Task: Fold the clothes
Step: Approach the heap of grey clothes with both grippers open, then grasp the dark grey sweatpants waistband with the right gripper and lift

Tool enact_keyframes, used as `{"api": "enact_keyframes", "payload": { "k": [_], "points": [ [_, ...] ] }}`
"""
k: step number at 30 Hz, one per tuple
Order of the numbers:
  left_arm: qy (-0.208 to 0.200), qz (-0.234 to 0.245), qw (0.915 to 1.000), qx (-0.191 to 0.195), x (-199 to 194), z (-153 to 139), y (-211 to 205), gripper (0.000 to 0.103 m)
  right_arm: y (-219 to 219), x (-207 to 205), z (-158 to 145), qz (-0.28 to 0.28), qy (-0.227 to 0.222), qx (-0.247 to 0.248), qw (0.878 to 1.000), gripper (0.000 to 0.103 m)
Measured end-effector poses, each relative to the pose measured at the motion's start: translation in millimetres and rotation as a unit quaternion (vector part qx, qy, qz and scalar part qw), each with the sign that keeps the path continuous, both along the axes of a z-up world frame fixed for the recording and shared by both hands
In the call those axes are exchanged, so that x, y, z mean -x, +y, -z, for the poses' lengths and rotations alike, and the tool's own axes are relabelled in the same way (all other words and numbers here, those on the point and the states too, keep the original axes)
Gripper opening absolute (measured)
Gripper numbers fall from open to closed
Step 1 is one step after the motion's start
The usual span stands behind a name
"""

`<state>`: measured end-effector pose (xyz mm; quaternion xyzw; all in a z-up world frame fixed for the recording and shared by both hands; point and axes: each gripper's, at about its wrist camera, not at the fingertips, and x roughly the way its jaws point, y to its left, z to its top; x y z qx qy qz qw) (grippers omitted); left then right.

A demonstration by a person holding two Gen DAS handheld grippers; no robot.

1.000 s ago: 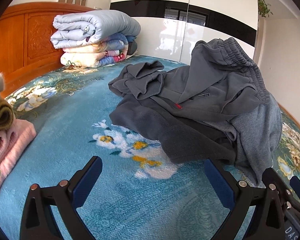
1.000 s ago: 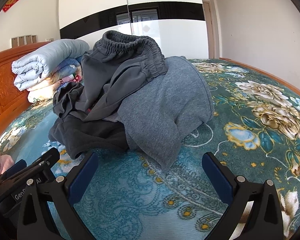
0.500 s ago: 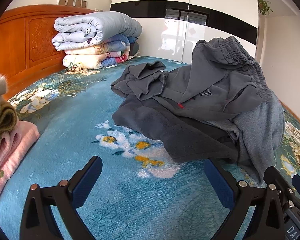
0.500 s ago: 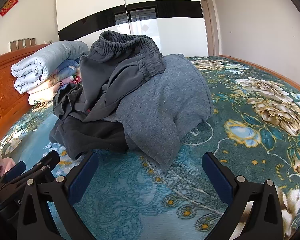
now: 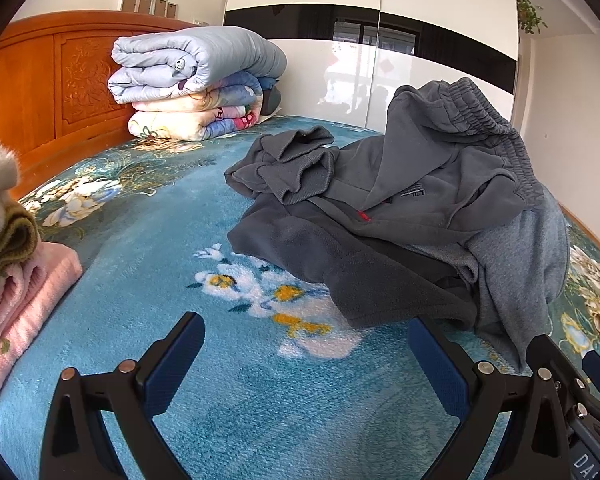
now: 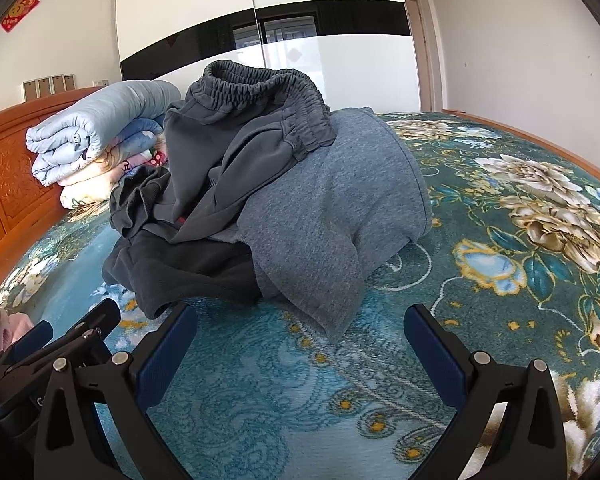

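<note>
A heap of grey clothes (image 5: 412, 216) lies on the blue floral bedspread (image 5: 148, 248). Dark grey trousers with an elastic waistband (image 6: 260, 92) lie on top of a lighter grey sweater (image 6: 332, 216) and a dark charcoal garment (image 6: 188, 268). My left gripper (image 5: 306, 360) is open and empty, low over the bedspread just short of the heap's near edge. My right gripper (image 6: 300, 348) is open and empty, in front of the lighter grey sweater's hanging corner. The left gripper also shows at the lower left of the right wrist view (image 6: 60, 344).
Folded quilts (image 5: 196, 84) are stacked against the wooden headboard (image 5: 48, 88) at the back. A pile of folded pink and olive clothes (image 5: 16, 276) sits at the left. A white and black wardrobe (image 6: 284, 40) stands behind the bed.
Both grippers have shifted slightly; the heap and quilts appear a little further right and nearer in the left view. Both grippers stay open.
</note>
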<state>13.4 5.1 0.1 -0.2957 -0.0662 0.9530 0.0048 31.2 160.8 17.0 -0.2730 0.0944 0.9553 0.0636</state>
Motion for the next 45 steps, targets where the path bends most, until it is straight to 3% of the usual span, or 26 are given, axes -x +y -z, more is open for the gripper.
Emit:
{"api": "enact_keyframes", "payload": {
  "k": [7,15,17,21,25,30,32,35,37,39,41,43,45],
  "points": [
    [-0.008,0.017,0.9992,-0.036,0,2,-10,0.103,-5,-6,-5,-0.001,0.014,-0.004,1.0,0.103],
    [-0.021,0.029,0.9972,-0.065,1,5,-18,0.103,-11,-4,0,-0.024,0.001,0.002,1.0,0.103],
    [-0.014,0.04,0.9972,-0.062,-2,1,-19,0.103,-6,-6,0,-0.023,0.005,0.019,1.0,0.103],
    [0.041,-0.004,0.9983,-0.04,-14,-16,-33,0.103,12,-9,-15,-0.016,0.045,0.094,0.994,0.103],
    [0.068,-0.016,0.9962,-0.051,-15,-25,-50,0.103,18,23,-44,-0.071,0.064,0.158,0.983,0.103],
    [0.047,-0.025,0.9956,-0.078,-5,-21,-70,0.103,8,86,-67,-0.113,0.046,0.145,0.982,0.103],
    [0.037,-0.034,0.9936,-0.101,-4,-18,-80,0.103,6,117,-58,-0.135,0.002,0.147,0.98,0.103],
    [0.012,-0.037,0.986,-0.162,-1,-9,-98,0.103,16,146,-40,-0.109,-0.053,0.143,0.982,0.103],
    [0.0,-0.034,0.9816,-0.188,2,-5,-103,0.103,29,148,-42,-0.1,-0.025,0.178,0.979,0.101],
    [-0.011,-0.032,0.9789,-0.201,4,-2,-105,0.103,36,147,-52,-0.104,0.016,0.199,0.974,0.091],
    [-0.014,-0.03,0.9775,-0.208,4,-1,-105,0.103,39,152,-55,-0.098,0.031,0.205,0.973,0.089],
    [-0.015,-0.028,0.9775,-0.209,4,-1,-105,0.103,41,161,-50,-0.08,0.027,0.214,0.973,0.074],
    [-0.014,-0.027,0.9777,-0.208,4,-1,-105,0.103,45,170,-44,-0.052,0.017,0.227,0.972,0.04]
  ]
}}
